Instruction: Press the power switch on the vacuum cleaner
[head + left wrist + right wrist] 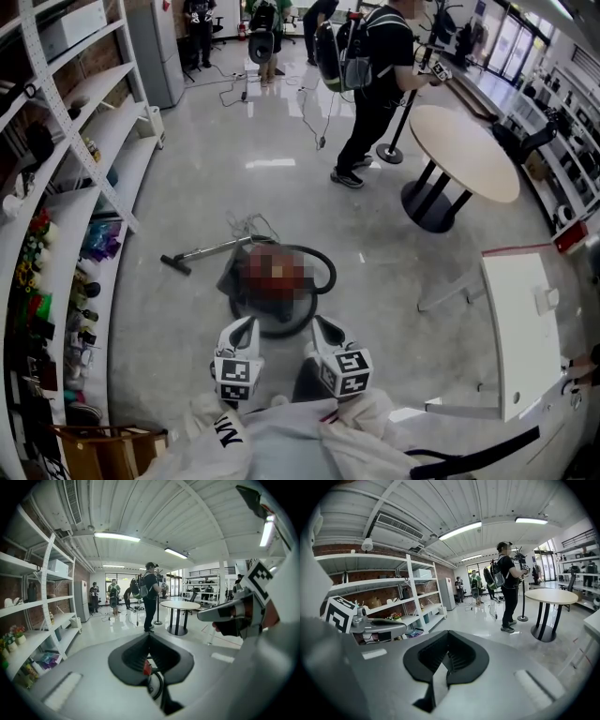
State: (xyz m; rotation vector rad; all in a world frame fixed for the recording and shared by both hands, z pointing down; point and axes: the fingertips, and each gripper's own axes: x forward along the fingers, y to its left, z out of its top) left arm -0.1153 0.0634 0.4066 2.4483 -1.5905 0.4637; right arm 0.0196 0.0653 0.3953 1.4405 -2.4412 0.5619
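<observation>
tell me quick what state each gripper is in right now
Left gripper: closed, holding nothing.
Right gripper: closed, holding nothing.

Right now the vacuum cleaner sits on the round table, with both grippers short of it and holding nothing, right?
No. The vacuum cleaner lies on the floor, not on the round table; the head view shows it. The rest stands: the left gripper and the right gripper are both short of it and hold nothing.
</observation>
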